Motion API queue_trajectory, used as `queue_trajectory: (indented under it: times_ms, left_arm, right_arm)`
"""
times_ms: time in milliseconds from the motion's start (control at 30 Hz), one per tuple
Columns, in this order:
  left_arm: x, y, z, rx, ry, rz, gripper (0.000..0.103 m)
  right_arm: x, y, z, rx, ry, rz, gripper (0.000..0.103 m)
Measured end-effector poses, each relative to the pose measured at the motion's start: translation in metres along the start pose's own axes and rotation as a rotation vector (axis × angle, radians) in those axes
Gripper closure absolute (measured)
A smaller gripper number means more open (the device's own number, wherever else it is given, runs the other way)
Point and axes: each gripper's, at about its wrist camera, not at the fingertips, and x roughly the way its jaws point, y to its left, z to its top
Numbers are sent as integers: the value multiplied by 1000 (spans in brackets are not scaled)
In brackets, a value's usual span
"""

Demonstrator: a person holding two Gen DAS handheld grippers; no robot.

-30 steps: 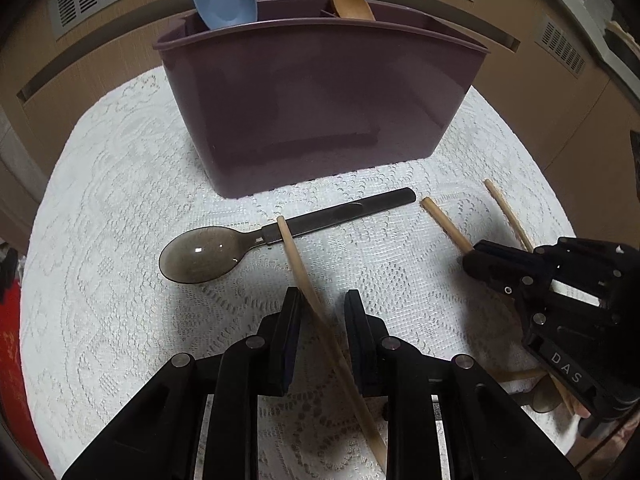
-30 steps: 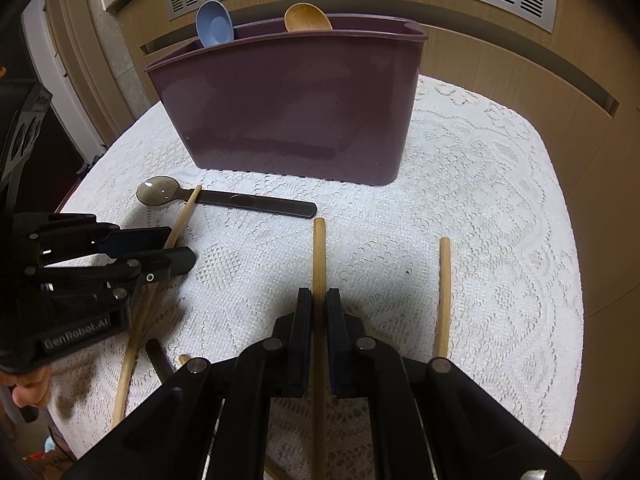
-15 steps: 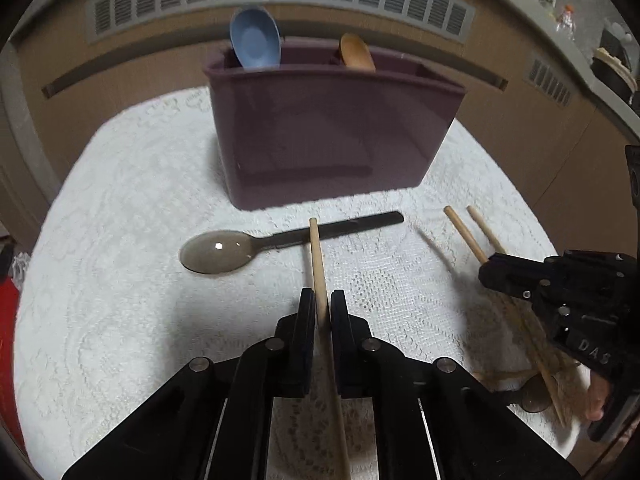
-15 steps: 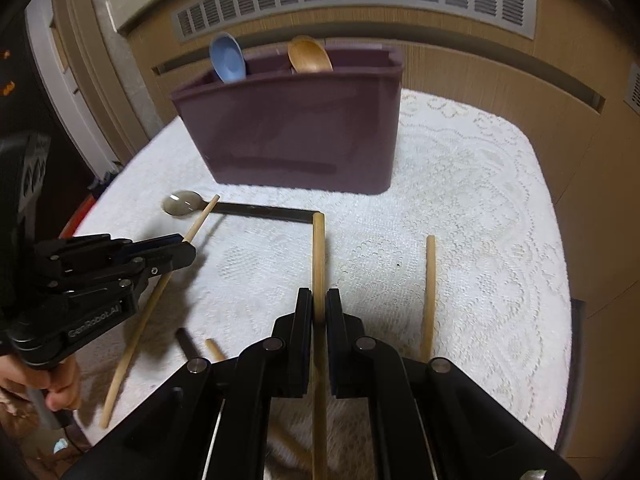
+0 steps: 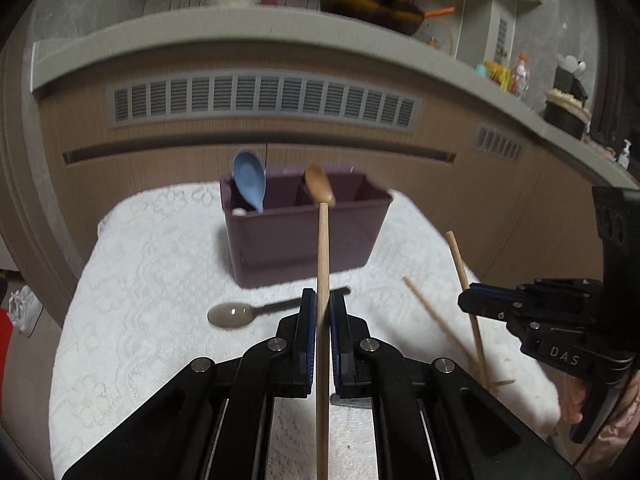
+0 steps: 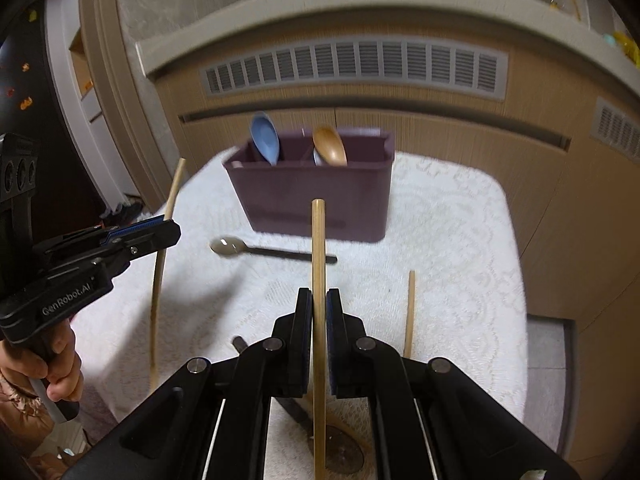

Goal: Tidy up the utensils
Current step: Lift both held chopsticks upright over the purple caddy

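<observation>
A purple utensil holder (image 5: 304, 236) (image 6: 316, 200) stands at the far side of the white lace table, with a blue spoon (image 5: 250, 180) (image 6: 265, 138) and a wooden spoon (image 5: 318, 188) (image 6: 330, 146) upright in it. My left gripper (image 5: 322, 312) is shut on a wooden chopstick (image 5: 323, 264), held above the table; it also shows in the right wrist view (image 6: 136, 236). My right gripper (image 6: 319, 308) is shut on another wooden chopstick (image 6: 318, 248), also raised; it shows in the left wrist view (image 5: 472, 304). A dark translucent spoon (image 5: 240, 314) (image 6: 256, 250) lies before the holder.
One more wooden chopstick (image 5: 432, 312) (image 6: 409, 312) lies on the lace tablecloth (image 5: 140, 280) at the right. Another utensil's bowl (image 6: 340, 452) lies at the near edge under my right gripper. Wooden cabinets with vents (image 5: 260, 100) stand behind the table.
Both grippers have lifted up and back from the table, each carrying its chopstick. The holder now looks farther away and its open top shows.
</observation>
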Motion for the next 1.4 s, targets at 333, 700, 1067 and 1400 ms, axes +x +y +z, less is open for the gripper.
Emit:
queue_trajectory:
  times_ms: [333, 700, 1067, 1400]
  left_arm:
    - [-61, -15, 78, 49, -221, -58, 96]
    - [-95, -16, 213, 140, -474, -27, 96]
    - [-38, 21, 230, 93, -466, -7, 96]
    - [61, 43, 177, 46, -327, 27, 96]
  right_arm:
    - [-78, 16, 61, -50, -247, -51, 97]
    - [-133, 28, 207, -124, -532, -150, 97]
    - [-60, 25, 231, -116, -495, -170, 97]
    - [42, -1, 185, -56, -316, -159, 97]
